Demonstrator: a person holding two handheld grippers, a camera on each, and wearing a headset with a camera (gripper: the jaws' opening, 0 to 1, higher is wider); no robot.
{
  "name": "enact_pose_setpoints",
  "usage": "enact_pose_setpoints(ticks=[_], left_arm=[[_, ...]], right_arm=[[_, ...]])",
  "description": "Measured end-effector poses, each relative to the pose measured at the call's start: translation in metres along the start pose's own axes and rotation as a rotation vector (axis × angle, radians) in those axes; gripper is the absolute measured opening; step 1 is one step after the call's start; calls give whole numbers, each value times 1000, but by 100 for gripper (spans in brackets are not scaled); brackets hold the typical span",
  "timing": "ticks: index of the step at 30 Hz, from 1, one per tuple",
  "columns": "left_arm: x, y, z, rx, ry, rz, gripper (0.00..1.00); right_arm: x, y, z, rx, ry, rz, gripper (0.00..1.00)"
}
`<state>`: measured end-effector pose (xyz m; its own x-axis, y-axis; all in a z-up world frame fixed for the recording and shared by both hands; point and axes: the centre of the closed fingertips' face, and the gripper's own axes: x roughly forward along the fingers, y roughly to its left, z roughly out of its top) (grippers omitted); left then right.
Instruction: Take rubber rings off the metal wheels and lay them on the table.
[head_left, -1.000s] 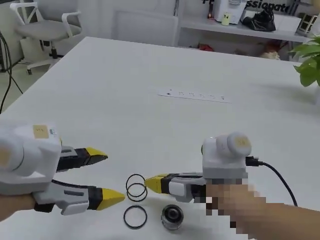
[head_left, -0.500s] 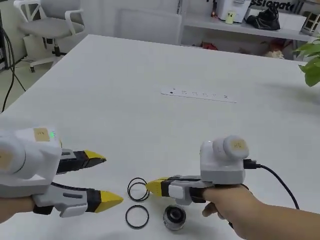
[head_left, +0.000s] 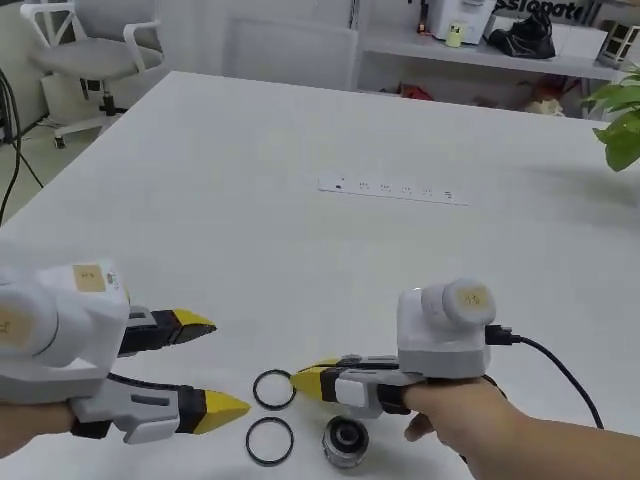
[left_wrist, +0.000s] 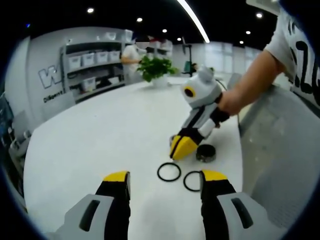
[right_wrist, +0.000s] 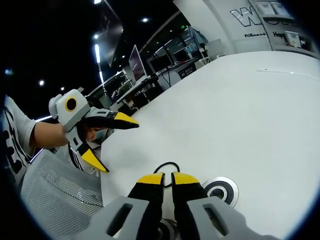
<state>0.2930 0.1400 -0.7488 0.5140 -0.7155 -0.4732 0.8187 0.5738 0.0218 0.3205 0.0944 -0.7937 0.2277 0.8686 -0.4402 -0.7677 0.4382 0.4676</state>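
Although one thin black rubber ring (head_left: 273, 390) and a second black ring (head_left: 269, 441) already lay flat on the white table (head_left: 300, 230), the job did not look finished. Just beside the second black ring stood a small round metal wheel (head_left: 344, 440), and whether it wore any rubber of its own could not be told from the head view. The right gripper (head_left: 300, 381) had its yellow-tipped jaws drawn together with nothing seen between them, its tips right at the edge of the thin black rubber ring. The left gripper (head_left: 228, 365) hung to the left of the rings, jaws spread wide and empty. By my reckoning two rings were done; what remained was to check the wheel for any last ring.
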Motion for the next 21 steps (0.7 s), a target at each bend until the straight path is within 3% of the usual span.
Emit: enact_pose_setpoints(ticks=[10, 21], left_arm=[[1, -3, 11, 9, -13, -6, 58], [-1, -5, 28, 9, -42, -17, 59]], right_arm=[[-14, 9, 16, -27, -40, 22, 10], [-47, 11, 39, -84, -113, 14, 19]])
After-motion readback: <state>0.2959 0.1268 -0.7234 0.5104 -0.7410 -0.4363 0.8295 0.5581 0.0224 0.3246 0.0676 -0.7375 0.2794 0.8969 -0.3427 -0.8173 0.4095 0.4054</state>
